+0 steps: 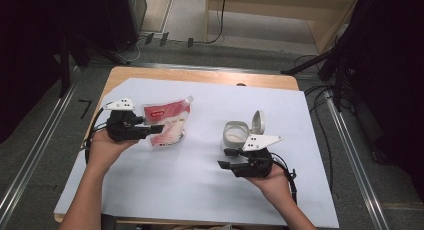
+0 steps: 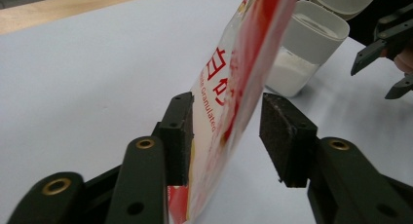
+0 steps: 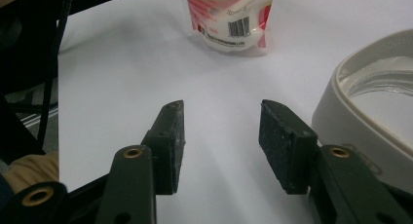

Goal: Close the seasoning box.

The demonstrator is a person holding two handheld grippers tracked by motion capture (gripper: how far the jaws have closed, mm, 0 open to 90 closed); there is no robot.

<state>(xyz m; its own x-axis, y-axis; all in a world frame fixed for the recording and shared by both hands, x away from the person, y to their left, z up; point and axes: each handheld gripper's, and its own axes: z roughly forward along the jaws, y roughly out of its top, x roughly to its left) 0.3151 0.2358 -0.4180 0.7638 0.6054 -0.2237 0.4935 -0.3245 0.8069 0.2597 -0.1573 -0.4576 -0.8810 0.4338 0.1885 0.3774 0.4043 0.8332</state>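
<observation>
Left gripper (image 2: 226, 131) is standing partly open around the red-and-white pouch (image 2: 234, 78); I am seeing one pad (image 2: 181, 136) lying against the pouch face while the other is sitting clear, so nothing is clamping it. From the high view, the pouch (image 1: 167, 121) is resting tilted on the white table cover (image 1: 165, 180), at the left. Right gripper (image 3: 221, 141) is holding its jaws apart over bare cover, gripping nothing, with the container rim (image 3: 360, 112) just beside one jaw. That white container (image 1: 236, 132) is standing with its lid (image 1: 258, 122) flipped up and white powder inside. Both hands are lying low, left hand (image 1: 102, 149) and right hand (image 1: 275, 182) aiming the grippers inward.
</observation>
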